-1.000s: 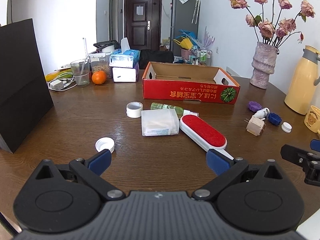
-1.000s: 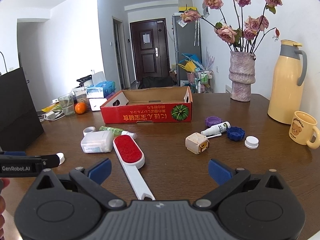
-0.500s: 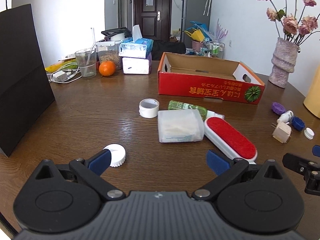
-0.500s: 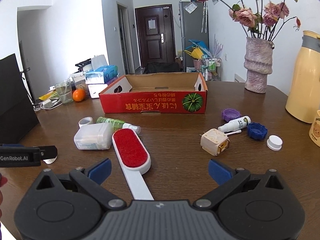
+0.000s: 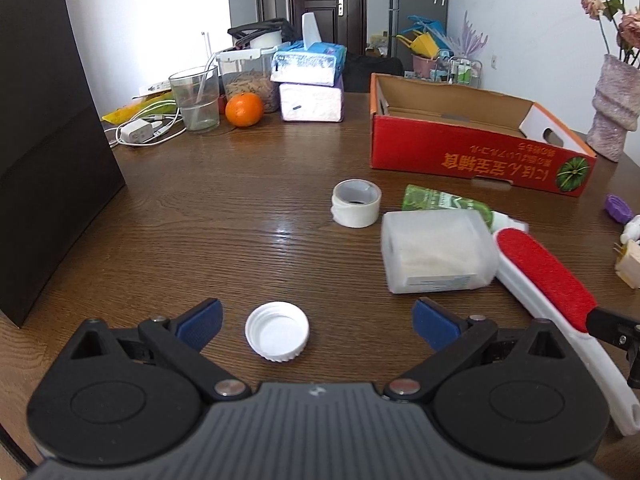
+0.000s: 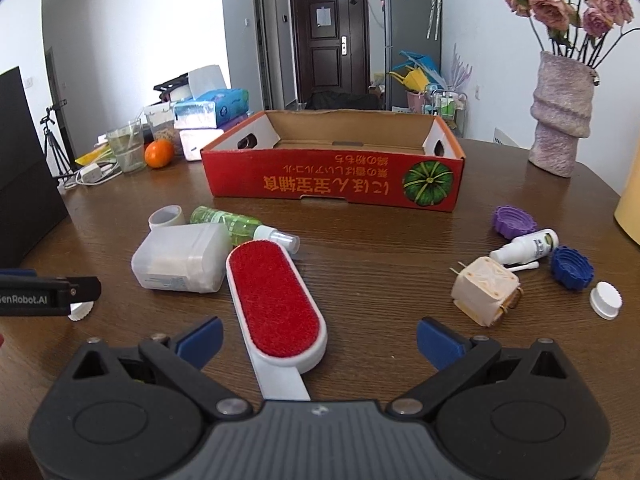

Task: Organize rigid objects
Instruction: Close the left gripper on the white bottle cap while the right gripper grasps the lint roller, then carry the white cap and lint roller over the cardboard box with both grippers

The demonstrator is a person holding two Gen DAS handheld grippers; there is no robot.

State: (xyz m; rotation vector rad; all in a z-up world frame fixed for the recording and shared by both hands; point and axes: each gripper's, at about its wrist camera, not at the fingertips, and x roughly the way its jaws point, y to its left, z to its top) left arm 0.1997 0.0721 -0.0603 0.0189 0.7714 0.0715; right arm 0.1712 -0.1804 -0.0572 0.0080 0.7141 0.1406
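Note:
My left gripper (image 5: 316, 322) is open, its blue fingertips on either side of a white bottle cap (image 5: 277, 336) lying on the wooden table (image 5: 224, 216). My right gripper (image 6: 318, 338) is open over the red lint brush (image 6: 274, 300), whose white handle runs under it. A clear plastic box (image 6: 182, 258), a green spray bottle (image 6: 236, 226) and a tape roll (image 6: 166, 216) lie to the left. A beige plug adapter (image 6: 486, 290), a small white bottle (image 6: 526, 245), purple (image 6: 514, 220), blue (image 6: 571, 267) and white (image 6: 606, 299) caps lie to the right. The open red cardboard box (image 6: 336, 182) stands behind.
A black paper bag (image 5: 44, 132) stands at the left. A glass (image 5: 196, 98), an orange (image 5: 244, 109), tissue packs (image 5: 310, 80) and a charger (image 5: 138, 132) sit at the back left. A vase with flowers (image 6: 560, 114) stands at the back right.
My left gripper has moved left and forward until the white cap lies between its fingertips. My right gripper has moved forward and lower over the lint brush.

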